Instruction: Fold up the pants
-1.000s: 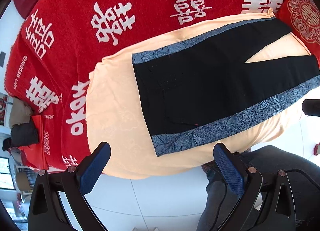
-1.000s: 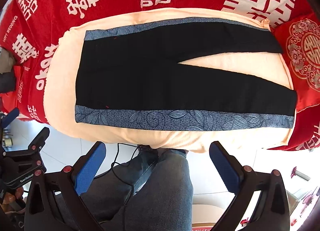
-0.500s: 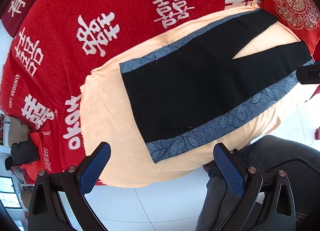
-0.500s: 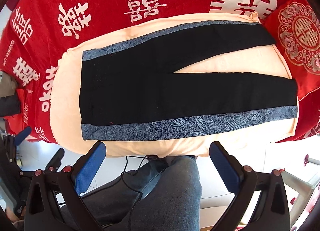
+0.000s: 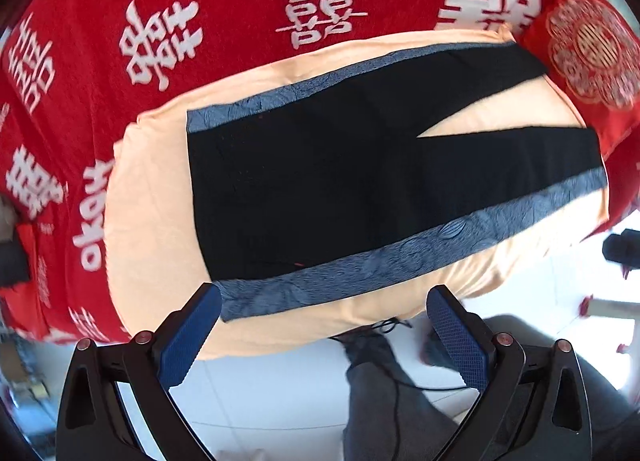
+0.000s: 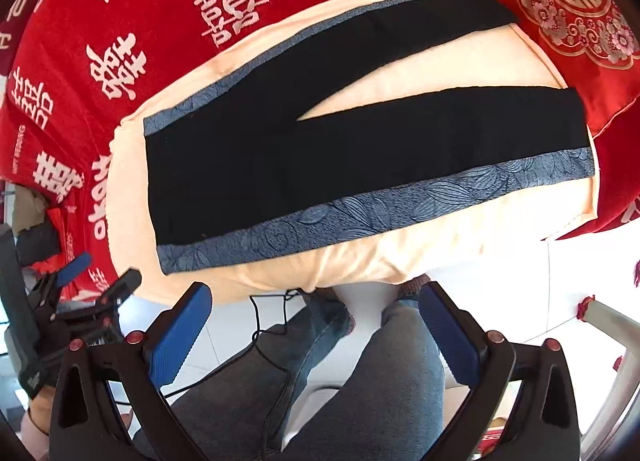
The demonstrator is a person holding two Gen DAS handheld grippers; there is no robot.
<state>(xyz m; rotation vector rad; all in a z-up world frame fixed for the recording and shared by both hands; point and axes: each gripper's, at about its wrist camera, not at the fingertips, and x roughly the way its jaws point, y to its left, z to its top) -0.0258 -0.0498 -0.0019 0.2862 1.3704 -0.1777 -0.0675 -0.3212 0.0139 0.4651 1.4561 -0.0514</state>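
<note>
Black pants [image 5: 340, 189] with blue leaf-patterned side bands lie flat and spread on a peach cloth [image 5: 152, 221], waistband at the left, the two legs parted toward the right. They also show in the right wrist view [image 6: 320, 157]. My left gripper [image 5: 324, 325] is open and empty, held above the near edge of the cloth by the waistband's near corner. My right gripper [image 6: 316, 321] is open and empty, held off the near edge over the person's legs. The left gripper also shows in the right wrist view [image 6: 80, 293] at the far left.
A red blanket [image 5: 200, 21] with white characters covers the surface around the peach cloth [image 6: 400, 253]. A red embroidered cushion [image 6: 568, 9] lies past the leg ends at the right. The person's jeans [image 6: 360, 389], a black cable [image 6: 272, 325] and white floor tiles lie below.
Both grippers have shifted relative to the pants: the left view now has the waistband corner closer to its fingers, and the right view has tilted so the pants slant. The pants have not moved.
</note>
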